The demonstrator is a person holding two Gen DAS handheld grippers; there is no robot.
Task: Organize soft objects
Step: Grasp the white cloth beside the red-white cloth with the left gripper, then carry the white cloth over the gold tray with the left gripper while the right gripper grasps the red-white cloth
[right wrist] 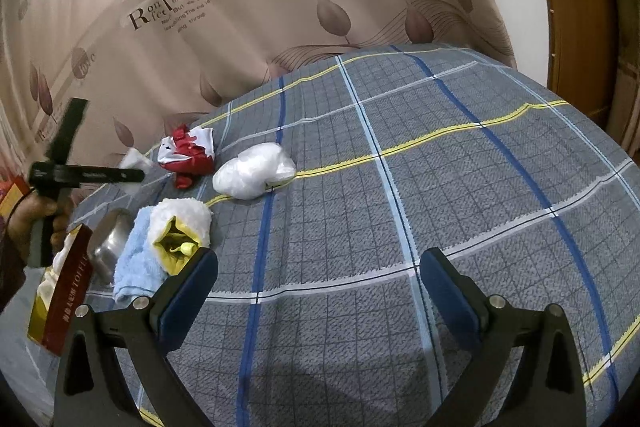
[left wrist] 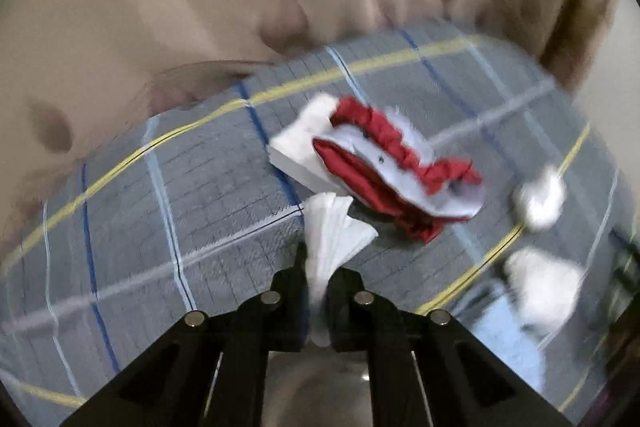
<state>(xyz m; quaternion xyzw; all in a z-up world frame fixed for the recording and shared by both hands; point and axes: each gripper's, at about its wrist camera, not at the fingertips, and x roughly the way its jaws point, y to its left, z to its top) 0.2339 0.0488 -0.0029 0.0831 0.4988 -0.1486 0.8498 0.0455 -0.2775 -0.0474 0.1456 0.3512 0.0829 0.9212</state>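
Tissue (left wrist: 336,227) fans out from the left gripper (left wrist: 318,279), jaws pinched on it, red-and-white cloth (left wrist: 396,167) just beyond; right gripper (right wrist: 318,287) jaws gape wide, holding nothing, above the plaid bed (right wrist: 440,187)

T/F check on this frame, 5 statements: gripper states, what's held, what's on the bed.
1. The left gripper is shut on a white tissue. True.
2. The right gripper holds the plastic bag. False: it is open and empty; the bag lies on the bedsheet.
3. The red and white garment lies on the bedsheet. True.
4. The blue towel is by the door. False: it lies near the left edge of the right wrist view, beside a metal bowl.
5. The bedsheet is plain white. False: grey plaid with blue, yellow and white lines.
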